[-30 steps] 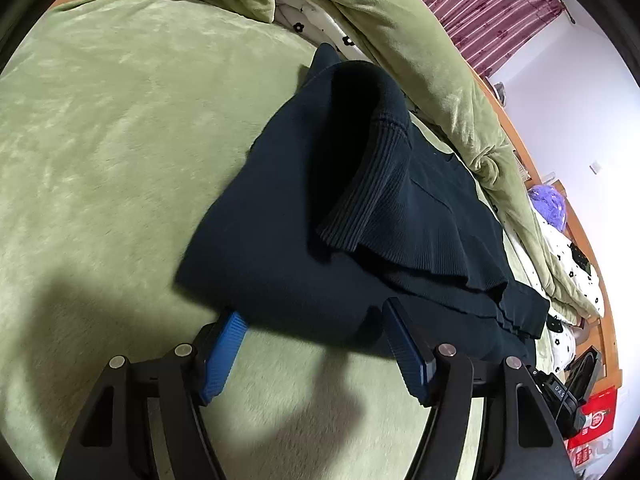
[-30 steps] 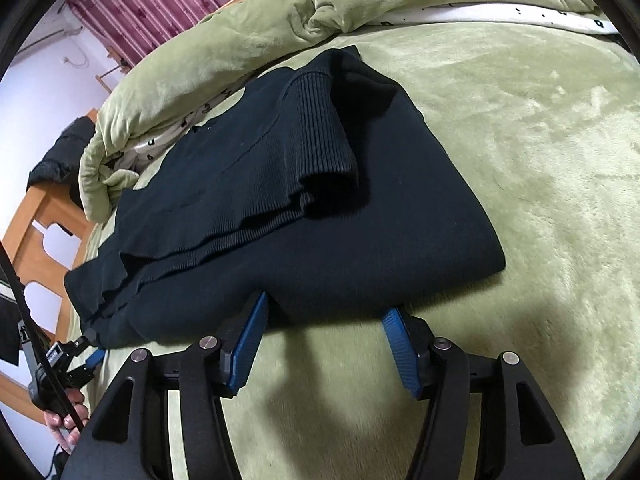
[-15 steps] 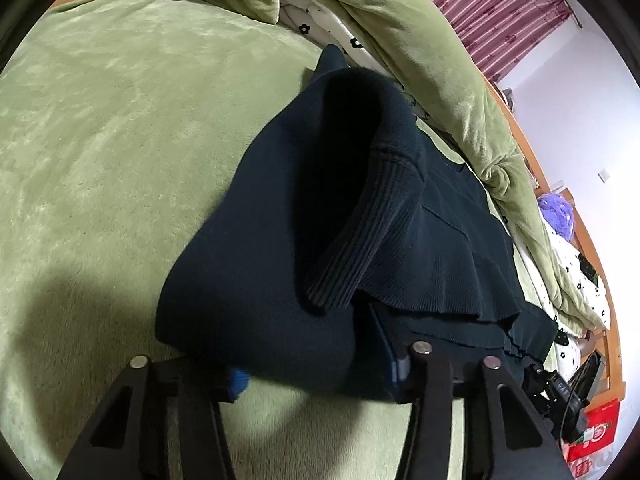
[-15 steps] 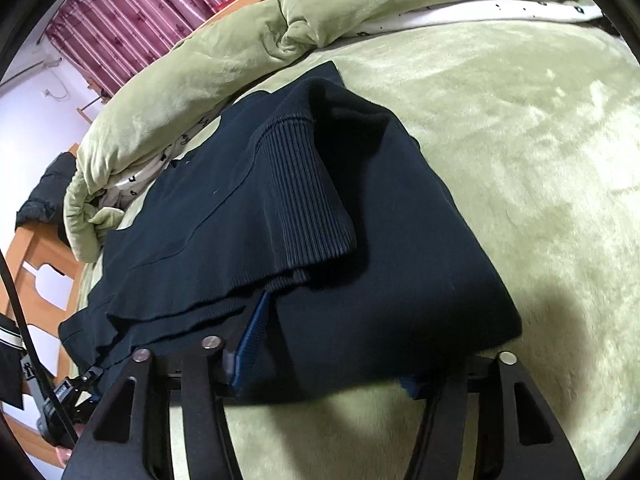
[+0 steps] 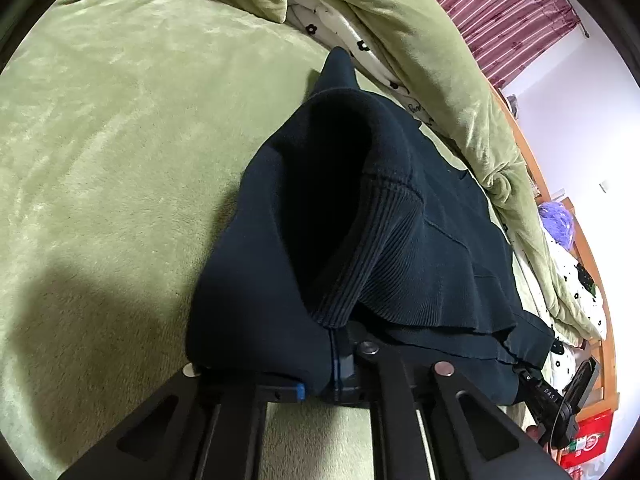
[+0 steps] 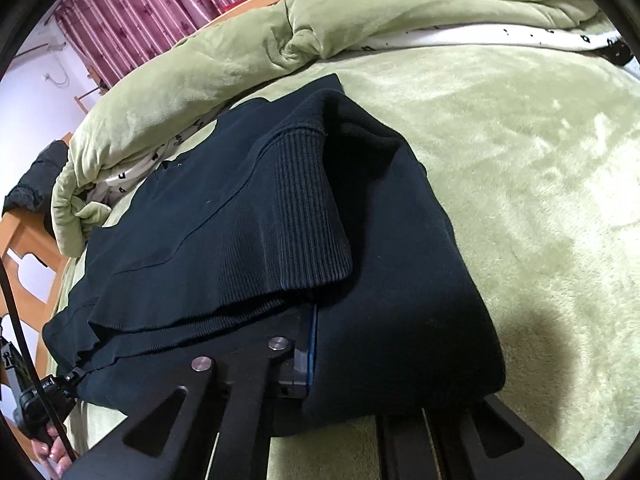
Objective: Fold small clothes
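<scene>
A dark navy knit garment lies partly folded on the green bed cover, its ribbed cuff turned up on top. My left gripper is shut on the garment's near edge, the cloth bunched over its blue pads. In the right wrist view the same garment fills the middle, with the ribbed cuff draped over it. There my right gripper is shut on the near edge too; one blue pad shows, the other is hidden under cloth.
A rumpled green quilt with a white flowered lining runs along the far side of the bed. Behind it are the wooden bed frame and purple striped curtains. A hand holds the other gripper at lower left.
Both grippers slid onto the garment's near edge and closed from wide open to shut on it. The cloth has bunched up and lifted slightly at the edge.
</scene>
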Action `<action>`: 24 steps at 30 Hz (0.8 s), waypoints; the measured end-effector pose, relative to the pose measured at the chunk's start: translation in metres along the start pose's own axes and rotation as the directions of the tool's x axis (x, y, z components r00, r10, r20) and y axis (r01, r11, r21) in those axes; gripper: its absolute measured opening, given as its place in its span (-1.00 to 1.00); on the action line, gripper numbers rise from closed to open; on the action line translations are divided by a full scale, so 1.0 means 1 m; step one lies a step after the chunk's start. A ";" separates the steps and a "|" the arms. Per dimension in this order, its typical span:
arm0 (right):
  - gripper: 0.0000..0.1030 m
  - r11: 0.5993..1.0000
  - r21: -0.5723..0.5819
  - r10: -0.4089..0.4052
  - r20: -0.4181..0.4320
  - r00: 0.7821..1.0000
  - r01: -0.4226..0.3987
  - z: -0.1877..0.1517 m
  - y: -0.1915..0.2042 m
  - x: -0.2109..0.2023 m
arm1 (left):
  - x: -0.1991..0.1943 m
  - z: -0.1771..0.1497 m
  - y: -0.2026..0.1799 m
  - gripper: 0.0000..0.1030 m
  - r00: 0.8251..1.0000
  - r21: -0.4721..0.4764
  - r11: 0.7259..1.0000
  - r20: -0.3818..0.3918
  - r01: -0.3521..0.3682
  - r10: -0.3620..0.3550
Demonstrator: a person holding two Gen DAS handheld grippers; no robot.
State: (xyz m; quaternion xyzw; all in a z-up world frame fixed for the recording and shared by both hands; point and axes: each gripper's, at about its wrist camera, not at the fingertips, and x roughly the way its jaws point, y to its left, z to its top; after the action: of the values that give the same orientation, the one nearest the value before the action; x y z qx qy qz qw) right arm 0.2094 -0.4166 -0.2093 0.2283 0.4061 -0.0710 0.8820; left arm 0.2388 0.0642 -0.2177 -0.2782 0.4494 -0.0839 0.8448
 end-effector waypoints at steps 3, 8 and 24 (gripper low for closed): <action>-0.90 1.000 -0.008 -0.008 0.004 1.000 0.008 -0.001 0.001 -0.004 | -0.006 -0.003 -0.004 -0.87 1.000 0.030 0.999 0.019 -0.015 0.014; -0.91 1.000 -0.013 0.004 0.011 1.000 -0.004 -0.004 -0.002 -0.015 | -0.016 -0.006 -0.009 -0.88 0.999 0.054 0.998 0.033 -0.029 0.028; -0.91 0.999 -0.022 0.027 -0.015 1.000 -0.028 -0.037 -0.014 -0.081 | -0.072 -0.054 -0.003 -0.88 0.999 0.127 0.991 0.030 -0.046 0.042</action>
State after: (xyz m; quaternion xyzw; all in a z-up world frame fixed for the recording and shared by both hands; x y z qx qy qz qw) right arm 0.1263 -0.4163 -0.1749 0.2246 0.4100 -0.0526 0.8825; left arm 0.1536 0.0685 -0.1890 -0.2149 0.4377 -0.0899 0.8684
